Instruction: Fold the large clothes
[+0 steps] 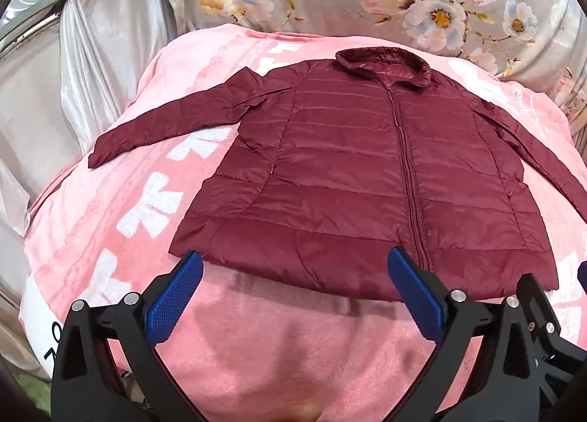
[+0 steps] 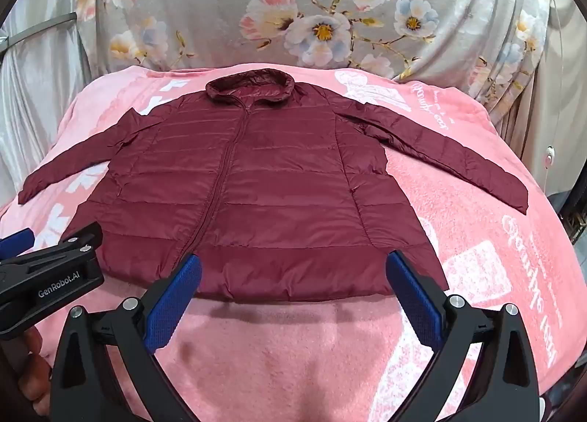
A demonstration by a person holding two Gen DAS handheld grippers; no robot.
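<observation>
A maroon quilted jacket (image 1: 352, 179) lies flat, zipped, front up, collar far, both sleeves spread out, on a pink blanket (image 1: 234, 341). It also shows in the right wrist view (image 2: 256, 194). My left gripper (image 1: 293, 264) is open and empty, hovering just before the hem, left of the zipper. My right gripper (image 2: 293, 268) is open and empty, over the hem's right half. The left gripper's body (image 2: 51, 271) shows at the left edge of the right wrist view.
The pink blanket (image 2: 477, 238) with white print covers a raised surface. A grey floral cloth (image 2: 293, 11) hangs behind. Silvery drapes (image 1: 73, 73) hang at the left. The blanket's edges drop off at left and right.
</observation>
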